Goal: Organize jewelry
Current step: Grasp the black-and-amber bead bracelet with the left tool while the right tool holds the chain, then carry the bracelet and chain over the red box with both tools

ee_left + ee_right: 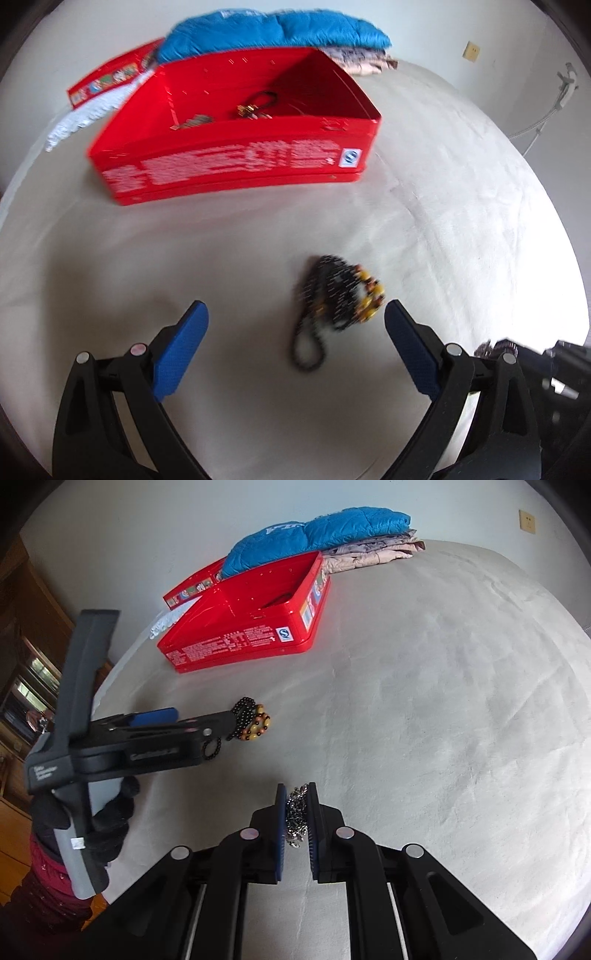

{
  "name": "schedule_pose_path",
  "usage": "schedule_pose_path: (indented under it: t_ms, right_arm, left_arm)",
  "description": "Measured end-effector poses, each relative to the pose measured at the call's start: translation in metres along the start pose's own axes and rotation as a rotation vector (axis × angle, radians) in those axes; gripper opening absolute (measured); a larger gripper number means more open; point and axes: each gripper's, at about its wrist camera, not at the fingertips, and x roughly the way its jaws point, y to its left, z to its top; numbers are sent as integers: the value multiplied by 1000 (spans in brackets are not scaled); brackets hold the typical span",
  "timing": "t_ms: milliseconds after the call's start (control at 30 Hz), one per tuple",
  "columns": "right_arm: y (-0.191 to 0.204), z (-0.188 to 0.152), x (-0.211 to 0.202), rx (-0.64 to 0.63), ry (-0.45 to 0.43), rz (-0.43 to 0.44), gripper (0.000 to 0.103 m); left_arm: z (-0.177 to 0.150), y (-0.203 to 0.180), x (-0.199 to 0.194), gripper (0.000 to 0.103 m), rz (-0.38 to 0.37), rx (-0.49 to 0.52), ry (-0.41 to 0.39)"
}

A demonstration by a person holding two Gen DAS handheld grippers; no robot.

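On the red tin [236, 642], illegible white print; left fingers [199, 314] spread empty, right fingers [282, 805] pinching silver chain [297, 818].

Left hand-held gripper [295, 314] agape, right hand-held gripper [297, 794] clamped.

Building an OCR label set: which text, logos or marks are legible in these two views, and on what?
"S" inside a Q-shaped blue mark: white sticker on the front wall of the open red tin box.
White print rows on that same wall: too small and blurred to read in both views.
White lettering on the black left gripper body: blurred, unreadable.
White lettering on the folded blue quilted jacket: unreadable.
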Motion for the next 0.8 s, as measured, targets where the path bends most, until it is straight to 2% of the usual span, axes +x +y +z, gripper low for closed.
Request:
schedule_pose_path:
  t_ms: [67, 100, 133, 233, 267, 333, 467, 533, 667, 800]
  right_arm:
    - [-6, 1, 2, 5, 3, 7, 10]
    - [-7, 1, 3, 7, 5, 9, 10]
    - [-9, 2, 4, 10, 5, 10, 10]
    - [-16, 4, 6, 17, 4, 12, 10]
    - [-18, 4, 6, 19, 4, 12, 10]
    - [-21, 5, 9, 25, 6, 14, 10]
    - [-24, 5, 12, 34, 13, 18, 10]
    - [-23, 6, 11, 35, 10, 23, 10]
    - [-17, 11, 7, 23, -3, 26, 10]
    - [-3, 18, -1, -5, -22, 32, 10]
  left_arm:
    - [3, -6, 8, 91, -16, 2, 26]
    - [3, -9, 13, 78, -30, 7, 44]
    - [3, -12, 19, 71, -48, 15, 70]
    - [4, -17, 21, 59, -37, 33, 56]
    - [5, -18, 22, 51, -42, 38, 55]
    - [6, -20, 22, 26, -66, 49, 54]
    - [5, -19, 21, 21, -102, 45, 49]
    - [4, -16, 18, 11, -115, 36, 39]
    - [3, -3, 6, 9, -149, 1, 15]
    - [2, 17, -18, 8, -165, -40, -52]
